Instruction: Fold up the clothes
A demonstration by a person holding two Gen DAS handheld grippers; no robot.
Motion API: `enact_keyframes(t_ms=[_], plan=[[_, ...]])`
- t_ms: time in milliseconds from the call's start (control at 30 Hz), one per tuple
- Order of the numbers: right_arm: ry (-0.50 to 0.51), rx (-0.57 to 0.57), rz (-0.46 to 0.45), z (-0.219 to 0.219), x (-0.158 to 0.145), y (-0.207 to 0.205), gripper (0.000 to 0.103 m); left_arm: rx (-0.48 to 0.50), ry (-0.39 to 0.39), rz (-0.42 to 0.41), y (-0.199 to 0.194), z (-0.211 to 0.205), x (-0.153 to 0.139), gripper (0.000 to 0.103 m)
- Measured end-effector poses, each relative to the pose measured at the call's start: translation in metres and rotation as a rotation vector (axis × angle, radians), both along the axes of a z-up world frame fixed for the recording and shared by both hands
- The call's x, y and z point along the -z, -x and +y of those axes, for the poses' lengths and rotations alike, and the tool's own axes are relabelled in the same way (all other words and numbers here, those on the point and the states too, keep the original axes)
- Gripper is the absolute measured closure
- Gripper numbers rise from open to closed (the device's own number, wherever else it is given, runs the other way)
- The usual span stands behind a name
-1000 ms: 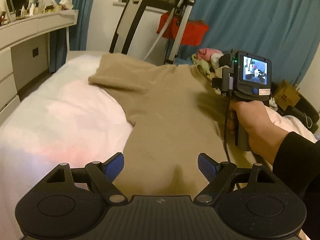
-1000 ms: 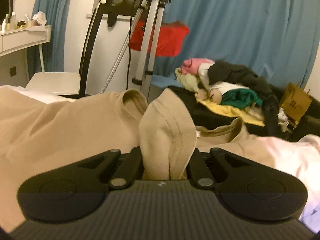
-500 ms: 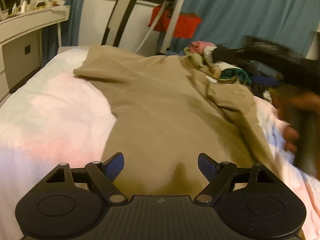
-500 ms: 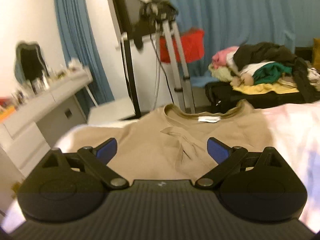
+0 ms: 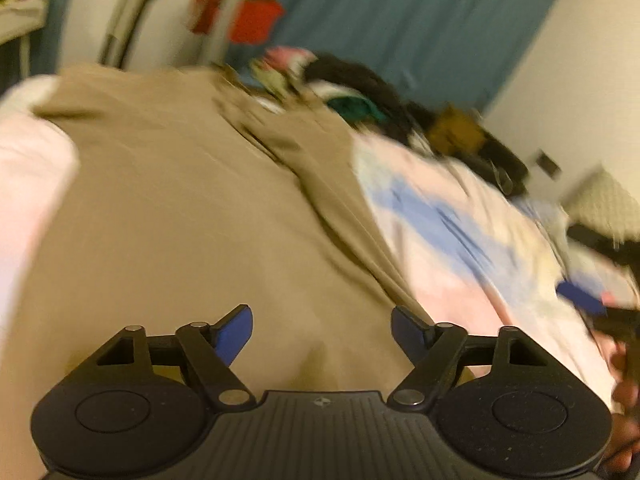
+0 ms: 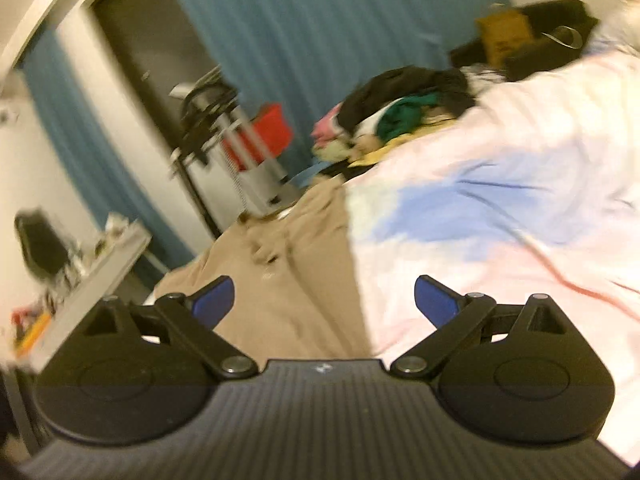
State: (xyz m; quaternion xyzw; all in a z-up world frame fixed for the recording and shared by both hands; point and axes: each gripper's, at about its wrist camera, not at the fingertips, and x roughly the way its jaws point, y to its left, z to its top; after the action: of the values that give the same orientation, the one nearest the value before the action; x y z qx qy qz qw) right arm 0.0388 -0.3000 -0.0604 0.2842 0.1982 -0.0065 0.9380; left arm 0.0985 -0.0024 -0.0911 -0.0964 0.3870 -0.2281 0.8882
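Note:
A tan shirt (image 5: 180,208) lies spread on the bed, its right side folded inward along a long crease. My left gripper (image 5: 322,326) is open and empty, hovering over the shirt's near hem. My right gripper (image 6: 324,300) is open and empty above the shirt's right edge, where the tan cloth (image 6: 292,280) meets the pale bedsheet (image 6: 500,208). The right gripper also shows in the left wrist view at the far right (image 5: 592,304), blurred. Both views are tilted and motion-blurred.
A pile of mixed clothes (image 6: 400,116) sits beyond the bed's far end, by a blue curtain (image 5: 400,20). A tripod (image 6: 244,160) and a red box (image 6: 272,128) stand behind the bed. A white dresser (image 6: 92,276) runs along the left.
My right gripper has let go of the shirt's sleeve and opened, then swung back to the right off the shirt. The sleeve now lies folded inward. My left gripper has turned right, still open.

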Motion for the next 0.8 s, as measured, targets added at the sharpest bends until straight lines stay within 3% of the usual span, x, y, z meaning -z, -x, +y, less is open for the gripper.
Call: enact_keyframes(t_ms=[67, 267, 367, 467, 667, 800], plan=[[-0.044, 0.026, -0.023, -0.016, 0.001, 0.004, 0.005, 0.057, -0.057, 0.011, 0.01, -0.025, 0.011, 0.031], [-0.114, 0.068, -0.034, -0.044, 0.009, 0.008, 0.005, 0.149, -0.431, -0.046, 0.027, -0.076, 0.051, 0.03], [-0.132, 0.074, -0.045, -0.053, 0.01, 0.01, 0.005, 0.163, -0.531, -0.115, 0.041, -0.089, 0.052, 0.031], [-0.139, 0.097, -0.056, -0.067, 0.009, 0.018, 0.005, 0.161, -0.485, -0.081, 0.043, -0.087, 0.043, 0.031], [-0.111, 0.137, -0.079, -0.08, 0.01, 0.025, 0.005, 0.156, -0.158, 0.055, 0.046, -0.081, 0.006, 0.033], [-0.128, 0.116, -0.047, -0.083, 0.018, 0.018, 0.005, 0.216, -0.01, 0.158, 0.045, -0.107, 0.007, 0.041]])
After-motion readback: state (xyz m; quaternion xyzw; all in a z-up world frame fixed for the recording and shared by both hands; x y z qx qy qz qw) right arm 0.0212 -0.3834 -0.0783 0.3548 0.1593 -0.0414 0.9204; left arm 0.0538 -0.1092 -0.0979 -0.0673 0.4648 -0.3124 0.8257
